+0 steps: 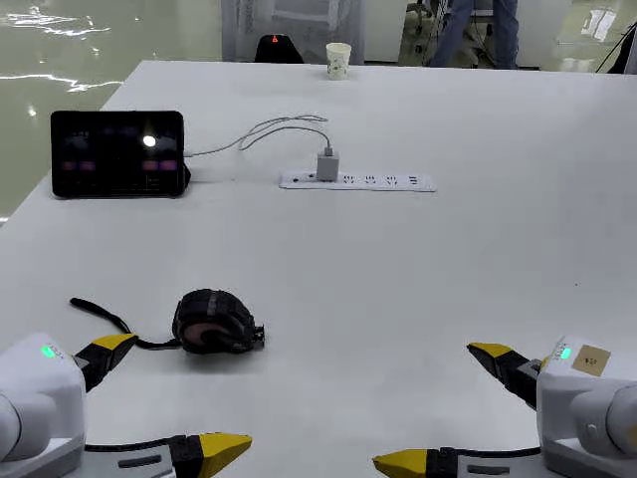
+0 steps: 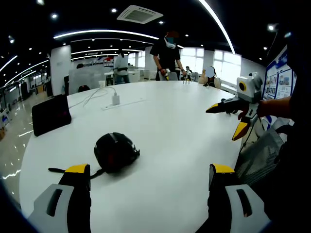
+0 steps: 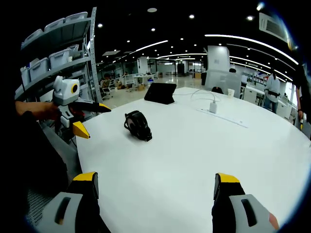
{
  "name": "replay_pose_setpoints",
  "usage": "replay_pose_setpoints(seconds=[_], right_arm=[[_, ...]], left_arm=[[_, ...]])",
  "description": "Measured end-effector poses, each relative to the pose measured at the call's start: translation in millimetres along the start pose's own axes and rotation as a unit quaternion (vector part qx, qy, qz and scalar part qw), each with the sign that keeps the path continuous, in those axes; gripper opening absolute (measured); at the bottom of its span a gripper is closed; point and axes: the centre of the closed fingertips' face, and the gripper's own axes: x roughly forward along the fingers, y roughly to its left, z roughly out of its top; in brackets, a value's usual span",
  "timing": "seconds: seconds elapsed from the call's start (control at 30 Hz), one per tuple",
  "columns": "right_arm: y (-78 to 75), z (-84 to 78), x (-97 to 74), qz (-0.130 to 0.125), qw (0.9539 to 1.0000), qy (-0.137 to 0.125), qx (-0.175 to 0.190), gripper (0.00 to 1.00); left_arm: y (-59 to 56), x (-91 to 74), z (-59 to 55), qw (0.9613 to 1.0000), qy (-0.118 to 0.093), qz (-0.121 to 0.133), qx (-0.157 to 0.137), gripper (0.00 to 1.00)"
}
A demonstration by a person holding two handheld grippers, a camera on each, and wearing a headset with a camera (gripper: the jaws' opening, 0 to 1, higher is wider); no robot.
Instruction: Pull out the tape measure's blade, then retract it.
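On the table [image 1: 398,279], the tape measure [image 1: 214,322] is found just ahead of the left tongs [image 1: 169,395], far from the right tongs [image 1: 443,405]; both are held apart, empty.

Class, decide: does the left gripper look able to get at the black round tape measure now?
Probably yes: the open left gripper faces the black round tape measure, with bare white table between them and nothing in the way.

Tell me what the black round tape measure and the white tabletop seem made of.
Black round tape measure: probably rubber-coated plastic, matte, hardly any shine. White tabletop: smooth, likely laminate, satin finish with only a soft sheen; exact material unclear.
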Motion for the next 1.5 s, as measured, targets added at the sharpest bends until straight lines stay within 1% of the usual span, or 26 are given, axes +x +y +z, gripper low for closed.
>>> replay_pose_setpoints(seconds=[0.23,0.53,0.63,0.9,1.5], right_arm=[[-1.2,-0.2,1.1,0.003,1.0,0.003,-0.001,0.99],[-2.3,0.5,5.3,0.013,0.9998,0.009,-0.007,0.98],[-3.0,2.0,6.5,0.016,0.9998,0.007,-0.012,0.98],[-6.0,1.9,11.3,0.024,0.9994,0.015,-0.018,0.97],[-15.0,5.5,28.8,0.048,0.9976,0.032,-0.04,0.97]], left_arm=[[1.6,0.6,0.4,1.0,0.001,-0.001,0.0,0.99],[4.3,2.9,0.1,0.9999,0.008,-0.006,0.001,0.99],[5.7,4.2,0.4,0.9999,0.009,-0.007,0.002,0.99],[9.7,7.4,1.3,0.9999,0.011,-0.009,0.004,0.99],[24.8,18.5,4.1,0.9996,0.017,-0.02,0.012,0.99]])
